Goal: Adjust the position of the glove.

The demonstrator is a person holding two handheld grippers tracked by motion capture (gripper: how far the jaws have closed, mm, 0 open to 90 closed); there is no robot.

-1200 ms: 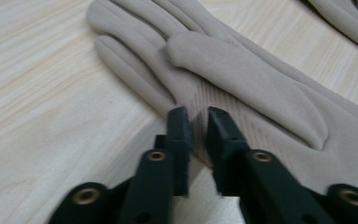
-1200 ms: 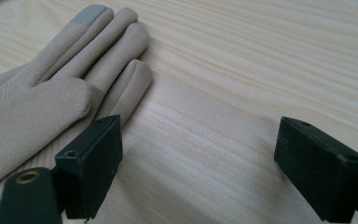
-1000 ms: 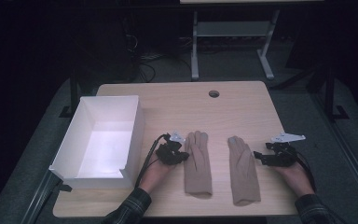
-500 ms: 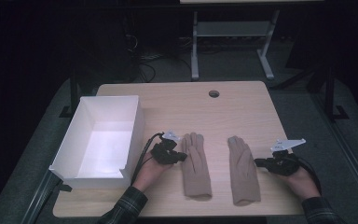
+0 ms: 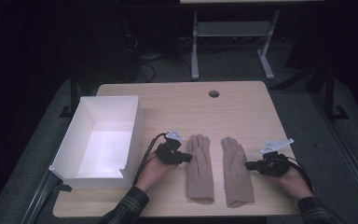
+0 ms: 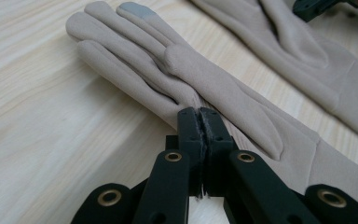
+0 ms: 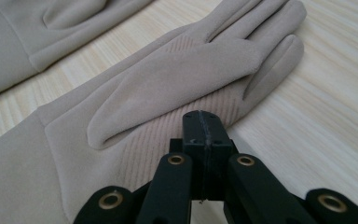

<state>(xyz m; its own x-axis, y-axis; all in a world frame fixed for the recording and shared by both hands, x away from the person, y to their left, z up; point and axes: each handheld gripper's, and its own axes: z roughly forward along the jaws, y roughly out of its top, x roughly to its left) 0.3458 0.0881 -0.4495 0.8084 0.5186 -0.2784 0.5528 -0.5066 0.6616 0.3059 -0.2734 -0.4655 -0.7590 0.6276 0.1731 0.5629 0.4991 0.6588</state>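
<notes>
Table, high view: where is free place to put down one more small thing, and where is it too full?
Free: the far half of the table, between the white box and the right edge, around the round hole. Crowded: the near half, where both gloves lie between the left gripper and right gripper.

The white box (image 5: 100, 140) blocks the table (image 5: 242, 107) at 9 o'clock, its wall just beside the left claw (image 5: 189, 158). The two gloves, left glove (image 5: 200, 168) and right glove (image 5: 235, 170), lie flat at centre with a narrow bare strip between them. Toward 12 o'clock the tabletop is free up to the cable hole (image 5: 213, 94).
</notes>
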